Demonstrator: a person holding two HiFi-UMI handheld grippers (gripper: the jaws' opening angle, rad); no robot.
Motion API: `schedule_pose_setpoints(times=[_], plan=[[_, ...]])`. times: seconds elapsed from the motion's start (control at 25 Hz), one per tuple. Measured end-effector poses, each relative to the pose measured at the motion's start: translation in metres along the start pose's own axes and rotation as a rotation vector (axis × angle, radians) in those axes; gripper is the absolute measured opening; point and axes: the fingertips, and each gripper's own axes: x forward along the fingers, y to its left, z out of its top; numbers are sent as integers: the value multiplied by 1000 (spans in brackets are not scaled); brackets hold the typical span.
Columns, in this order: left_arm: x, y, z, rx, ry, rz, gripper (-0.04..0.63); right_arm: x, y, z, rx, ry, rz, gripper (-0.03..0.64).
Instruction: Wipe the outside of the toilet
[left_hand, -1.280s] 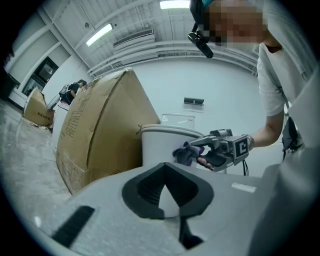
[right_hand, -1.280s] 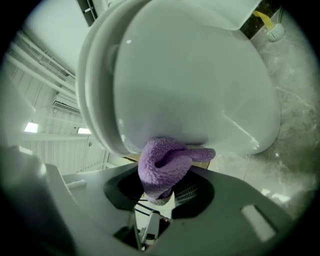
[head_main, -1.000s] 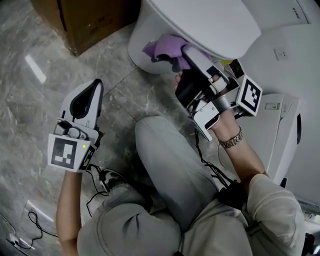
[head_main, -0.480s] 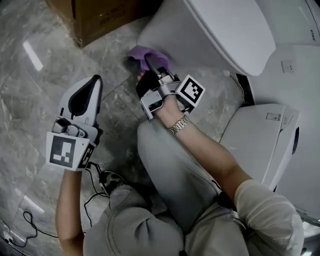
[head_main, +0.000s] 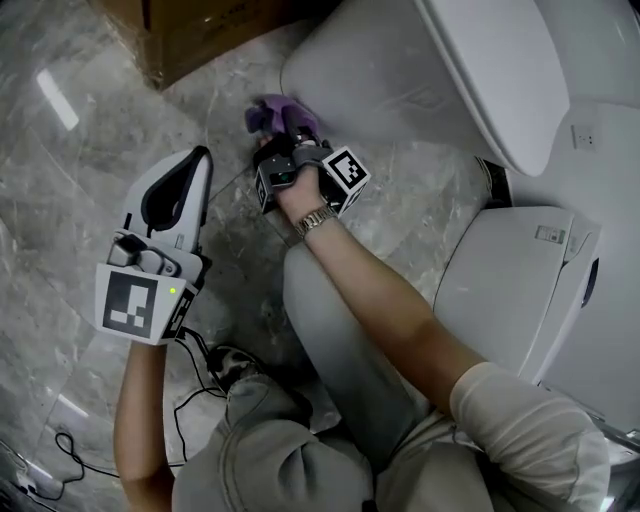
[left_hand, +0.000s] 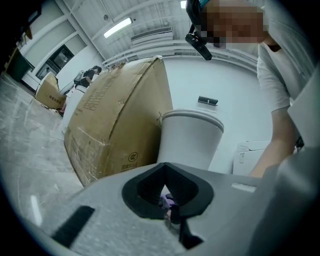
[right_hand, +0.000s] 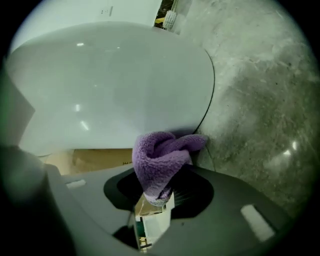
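A white toilet stands on the marble floor, its bowl filling the right gripper view. My right gripper is shut on a purple fleece cloth, held low at the foot of the bowl by the floor. My left gripper hovers over the floor to the left, its jaws closed together with nothing in them. In the left gripper view the toilet rises ahead, and the purple cloth peeks through the jaw opening.
A large cardboard box stands left of the toilet. A second white toilet seat unit lies at the right. The person's knee and a black cable are below me.
My right gripper has swept the cloth from under the toilet's rim down the bowl's front to its base near the floor. The left gripper has stayed in place.
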Motion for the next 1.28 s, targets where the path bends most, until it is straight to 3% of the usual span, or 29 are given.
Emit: schedule_pose_setpoints(times=[0.2, 0.48, 0.72, 0.88, 1.28], plan=[[2, 0, -2, -13, 4, -8, 5, 4, 1, 15, -53, 22, -22, 129], [-6, -1, -4, 0, 7, -7, 5, -13, 62, 8, -129, 49, 70, 124], [-9, -9, 2, 21, -4, -3, 5, -38, 149, -5, -183, 48, 249, 123], [-12, -15, 6, 33, -13, 1, 5, -54, 189, -13, -153, 52, 318, 123], [-23, -21, 11, 47, -34, 6, 5, -102, 285, -46, -235, 88, 536, 123]])
